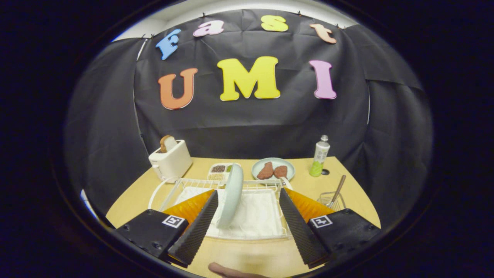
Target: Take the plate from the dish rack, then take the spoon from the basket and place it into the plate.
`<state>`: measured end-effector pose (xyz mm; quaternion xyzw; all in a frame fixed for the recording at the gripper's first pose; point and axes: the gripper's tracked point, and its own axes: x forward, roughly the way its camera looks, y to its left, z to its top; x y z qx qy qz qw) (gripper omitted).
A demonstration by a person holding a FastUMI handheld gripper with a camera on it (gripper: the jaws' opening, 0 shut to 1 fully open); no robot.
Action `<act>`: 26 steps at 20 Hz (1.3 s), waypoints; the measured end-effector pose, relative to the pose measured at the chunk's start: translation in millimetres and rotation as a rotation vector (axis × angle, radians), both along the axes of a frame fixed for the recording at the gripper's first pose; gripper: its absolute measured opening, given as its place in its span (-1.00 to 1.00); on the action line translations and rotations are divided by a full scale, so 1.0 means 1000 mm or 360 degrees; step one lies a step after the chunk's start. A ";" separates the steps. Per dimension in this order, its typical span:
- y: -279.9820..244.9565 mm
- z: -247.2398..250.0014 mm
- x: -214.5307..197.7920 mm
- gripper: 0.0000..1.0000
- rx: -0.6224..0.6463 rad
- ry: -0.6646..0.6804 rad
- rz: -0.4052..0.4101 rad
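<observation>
**benchnewbie:** ok so what's in the gripper view here? where's the plate sitting?

**rackwatcher:** The pale blue-green round plate [231, 195] is standing on its edge in the white wire dish rack [166, 189], leaning a bit to one side. The rack has a white cloth or mat [258, 214] in its bottom and sits on a light wooden table [131, 197].

**benchnewbie:** and the gripper, is it on it yet?

**rackwatcher:** Nope. The gripper [249, 224] has its 2 fingers spread wide, and the plate stands in the gap between them, closer to the left finger [197, 227]. Looks like it's right beside that finger, can't tell if it actually touches. The right finger [299, 227] is well apart from the plate. So nothing is pinched.

**benchnewbie:** spoon?

**rackwatcher:** The brown-handled spoon [337, 190] stands tilted in a small wire mesh basket [330, 199], just beyond the right finger, off to the right of the rack.

**benchnewbie:** other stuff on the table?

**rackwatcher:** Behind the rack there's a 2nd round light plate [290, 168] with 2 reddish-brown pieces of food [272, 171] on it, and next to it a white divided tray [219, 172] with grains or seeds in it. A white toaster [171, 161] with 1 slice of bread [168, 143] sticking up is at the far left. A clear bottle with green liquid [320, 156] stands at the far right. There's also a bit of a person's finger [229, 270] at the near edge, below the gripper.
</observation>
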<state>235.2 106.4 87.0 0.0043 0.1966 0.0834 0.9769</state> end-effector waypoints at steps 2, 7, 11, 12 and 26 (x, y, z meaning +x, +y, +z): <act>0.006 -0.006 0.023 1.00 -0.0045 0.0127 -0.0019; 0.019 -0.027 0.059 0.91 -0.0281 0.0448 -0.0124; 0.036 -0.021 0.077 0.63 -0.0325 0.0579 -0.0203; 0.040 -0.018 0.079 0.45 -0.0343 0.0603 -0.0214; 0.029 -0.009 0.082 -0.72 -0.0973 0.0645 -0.0548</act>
